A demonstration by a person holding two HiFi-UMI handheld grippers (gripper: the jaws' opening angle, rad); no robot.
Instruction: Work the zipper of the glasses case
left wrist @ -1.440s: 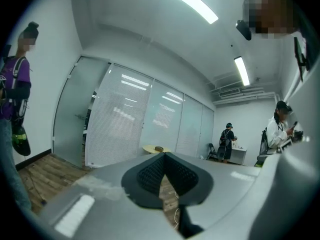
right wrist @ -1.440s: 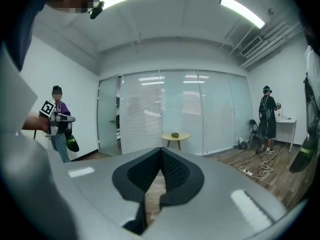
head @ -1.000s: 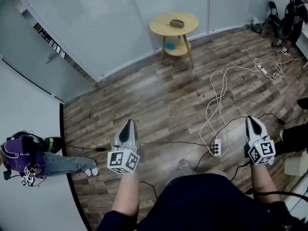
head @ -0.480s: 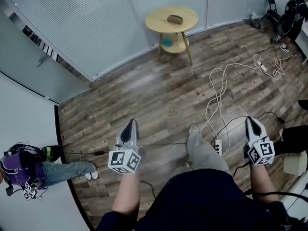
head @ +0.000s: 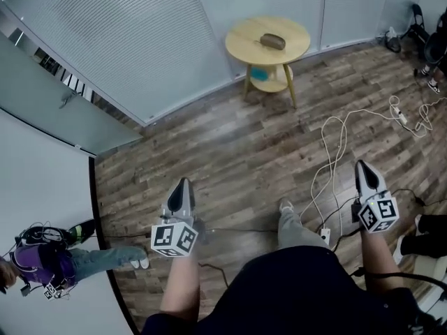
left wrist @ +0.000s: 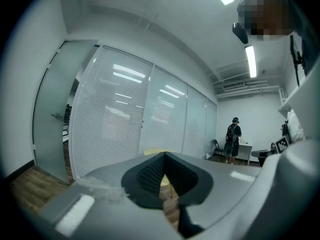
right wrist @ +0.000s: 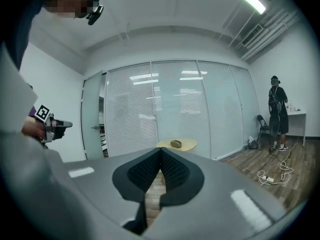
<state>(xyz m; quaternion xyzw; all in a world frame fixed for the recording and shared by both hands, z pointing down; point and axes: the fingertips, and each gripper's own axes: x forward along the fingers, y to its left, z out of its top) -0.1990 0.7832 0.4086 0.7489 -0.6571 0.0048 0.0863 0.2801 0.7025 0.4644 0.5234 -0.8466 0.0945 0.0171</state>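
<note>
Left gripper and right gripper both fully closed with nothing in them, held out over the floor; case sits on the round table, far, well apart from both.

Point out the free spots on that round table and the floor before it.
The table is bare all round the glasses case at its middle. The floor left of the table, along the glass wall, is free. White cables and a power strip crowd the right side.
</note>
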